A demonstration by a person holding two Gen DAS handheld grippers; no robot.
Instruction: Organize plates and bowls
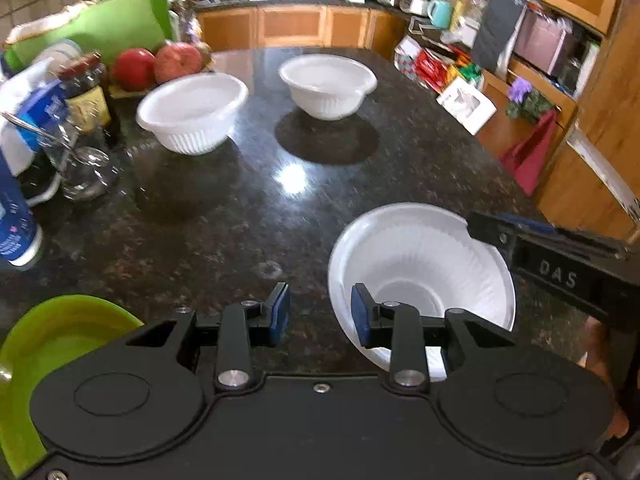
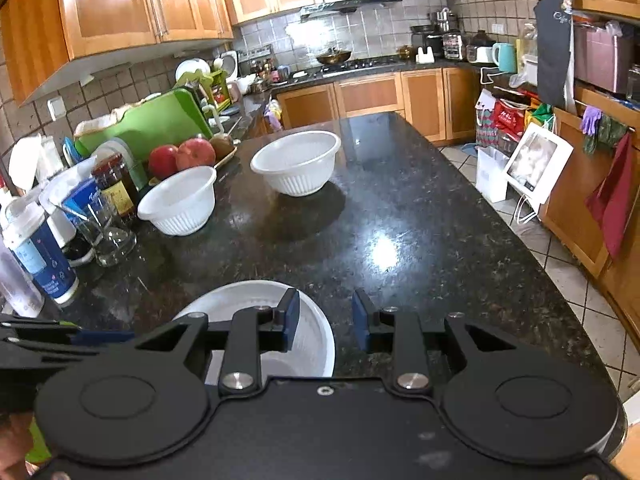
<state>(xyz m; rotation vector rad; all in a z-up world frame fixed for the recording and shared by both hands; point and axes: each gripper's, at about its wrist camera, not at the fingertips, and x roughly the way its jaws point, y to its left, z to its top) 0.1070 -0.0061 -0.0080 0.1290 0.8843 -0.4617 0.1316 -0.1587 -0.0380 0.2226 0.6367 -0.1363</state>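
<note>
A white ribbed bowl (image 1: 424, 264) sits near the front of the dark granite counter (image 1: 280, 208). My left gripper (image 1: 320, 310) is open, its right finger over the bowl's left rim, and the pads do not press on it. My right gripper (image 2: 326, 314) is open too, astride the same bowl's (image 2: 256, 300) right rim with a gap at each pad. From the left wrist it shows as a black finger (image 1: 484, 232) at the rim. Two more white bowls (image 1: 192, 112) (image 1: 328, 86) stand farther back. A green bowl (image 1: 60, 340) lies at the lower left.
Along the counter's left side stand a drinking glass (image 2: 106, 232), a blue-labelled bottle (image 2: 40, 256), a dark jar (image 2: 114, 188), apples (image 2: 188, 156) and a green cutting board (image 2: 152, 124). On the right the counter's edge (image 2: 520, 240) drops to a tiled floor with bags and cabinets.
</note>
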